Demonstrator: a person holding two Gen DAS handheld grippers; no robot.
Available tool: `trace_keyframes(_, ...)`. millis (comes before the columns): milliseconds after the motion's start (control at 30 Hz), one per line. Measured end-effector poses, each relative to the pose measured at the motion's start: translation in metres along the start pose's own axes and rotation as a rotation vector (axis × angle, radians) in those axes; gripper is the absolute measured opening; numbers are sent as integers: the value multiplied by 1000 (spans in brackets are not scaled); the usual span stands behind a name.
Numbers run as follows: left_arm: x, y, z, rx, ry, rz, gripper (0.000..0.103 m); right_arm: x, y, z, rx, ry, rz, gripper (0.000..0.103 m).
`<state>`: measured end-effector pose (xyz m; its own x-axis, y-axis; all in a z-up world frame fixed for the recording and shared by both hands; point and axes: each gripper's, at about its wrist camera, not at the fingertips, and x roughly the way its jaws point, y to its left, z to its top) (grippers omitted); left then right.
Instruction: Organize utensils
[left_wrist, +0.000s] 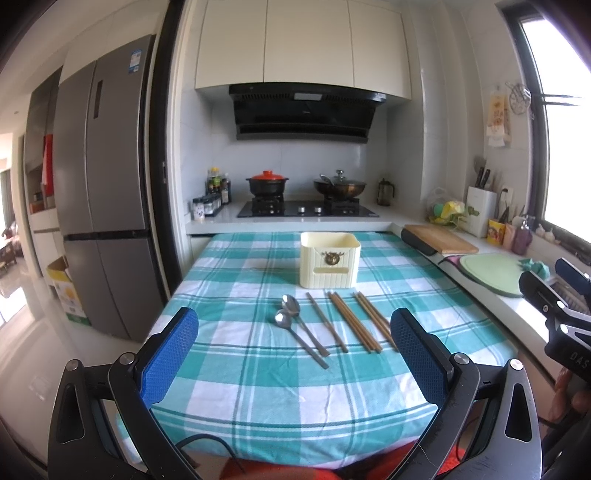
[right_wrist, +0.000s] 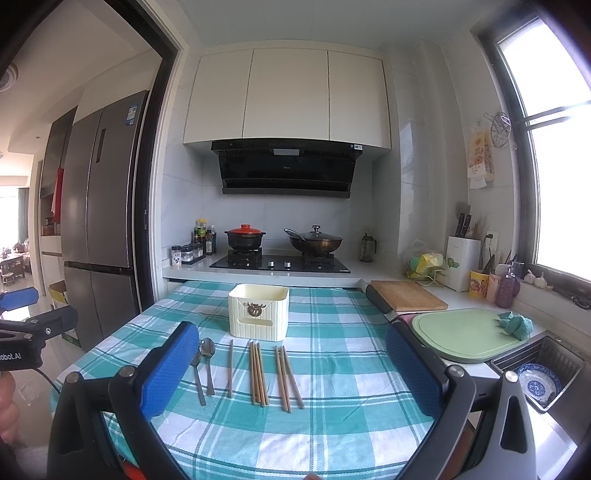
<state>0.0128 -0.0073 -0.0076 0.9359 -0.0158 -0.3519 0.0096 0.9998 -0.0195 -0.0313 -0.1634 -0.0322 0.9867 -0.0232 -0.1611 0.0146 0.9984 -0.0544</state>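
Left wrist view looks forward from above the near edge of the tabletop (left_wrist: 258, 406), blue fingers (left_wrist: 170, 354) framing spoons (left_wrist: 291, 317) and chopsticks (left_wrist: 354, 321) close ahead, cream holder (left_wrist: 330, 264) beyond. Right wrist view sits alongside, facing the same way, similarly near. Both share the tabletop, the utensils, the holder, and the stove (right_wrist: 280, 263) far past the fingers.
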Motion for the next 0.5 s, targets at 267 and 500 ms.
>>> trace_keyframes(267,1,-4,0,5,8,-4,103,1,0,-1,1,0,2,103)
trace_keyframes(500,3,-3,2,17,3,-5,103,2,-2,0,5,1,-3,103)
